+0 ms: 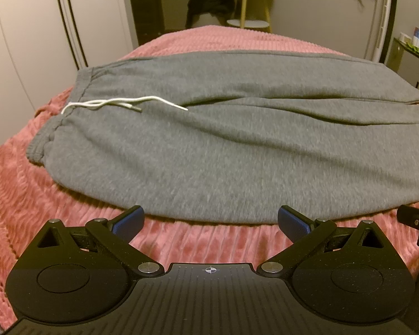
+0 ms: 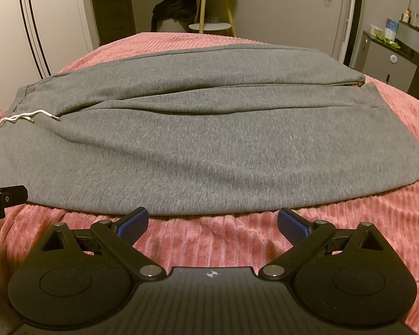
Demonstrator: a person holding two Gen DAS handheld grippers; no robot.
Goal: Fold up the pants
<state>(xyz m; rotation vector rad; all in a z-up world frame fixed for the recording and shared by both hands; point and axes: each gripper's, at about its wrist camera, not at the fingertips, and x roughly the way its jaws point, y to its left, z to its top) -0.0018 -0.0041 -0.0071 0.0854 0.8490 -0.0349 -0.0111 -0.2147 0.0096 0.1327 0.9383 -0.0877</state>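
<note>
Grey sweatpants (image 1: 223, 145) (image 2: 198, 145) lie flat across a pink ribbed blanket, waistband to the left and legs running right. A white drawstring (image 1: 120, 103) (image 2: 28, 117) trails from the waistband. My left gripper (image 1: 209, 223) stands open just short of the near edge of the pants, with nothing between its blue pads (image 1: 127, 223). Further right along the same edge, my right gripper (image 2: 212, 223) is also open and empty. Each gripper shows at the edge of the other's view, the right gripper (image 1: 416, 223) and the left gripper (image 2: 2, 198).
The pink blanket (image 1: 19, 189) (image 2: 377, 223) covers the bed. White wardrobe doors (image 1: 28, 28) stand to the left. Beyond the bed are a small round side table (image 2: 212, 8) with dark clothing draped beside it, and a dark cabinet (image 2: 391, 64) with small items at the right.
</note>
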